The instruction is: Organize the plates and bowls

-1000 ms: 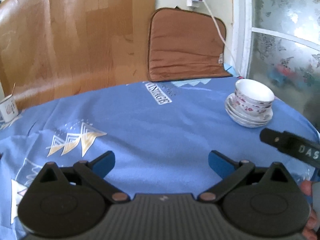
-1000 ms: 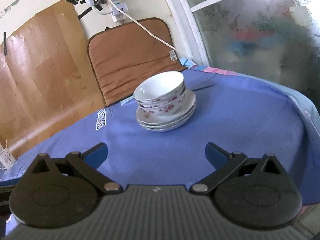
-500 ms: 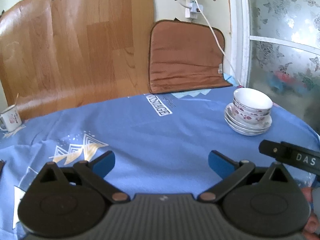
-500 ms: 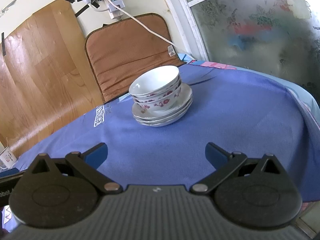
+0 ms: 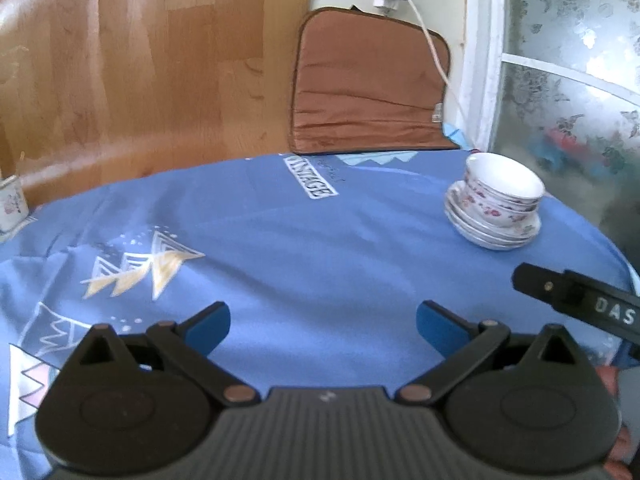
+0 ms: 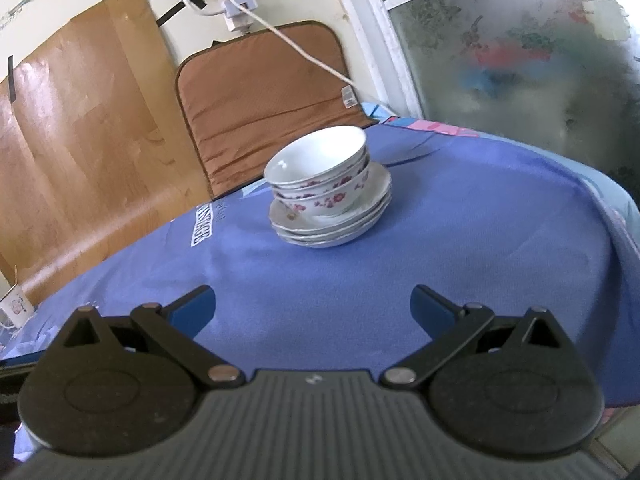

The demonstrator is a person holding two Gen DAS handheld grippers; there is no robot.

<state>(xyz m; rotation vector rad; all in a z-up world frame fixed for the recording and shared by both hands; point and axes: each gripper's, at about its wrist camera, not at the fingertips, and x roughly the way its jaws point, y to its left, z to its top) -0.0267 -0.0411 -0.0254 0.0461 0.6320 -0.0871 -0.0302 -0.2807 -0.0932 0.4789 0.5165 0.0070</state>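
Left wrist view: the left gripper (image 5: 323,322) hangs above the blue cloth (image 5: 304,264), its blue fingers (image 5: 210,326) spread wide with nothing between them. The bowls (image 5: 502,194) sit nested on a stack of plates (image 5: 492,228) far to the right, near the cloth's edge and well apart from this gripper. Part of the right gripper (image 5: 576,300), a black bar with white letters, juts in from the right edge, between the camera and the plates but not touching them. A mug (image 5: 11,208) stands at the far left edge. Behind the table are a wood panel (image 5: 132,68), a brown cushion (image 5: 368,84) propped upright, a white cord (image 5: 430,44) running down across it, and a frosted window (image 5: 568,80).

Right wrist view: the right gripper (image 6: 312,312) is likewise wide apart and empty. The bowls (image 6: 320,168) and plates (image 6: 332,220) stand straight ahead, centred between the fingers (image 6: 434,312) but farther off, with bare cloth (image 6: 460,240) between. The bowls lean a little to one side. The cushion (image 6: 264,104) stands just behind them; the mug (image 6: 15,308) is far left.
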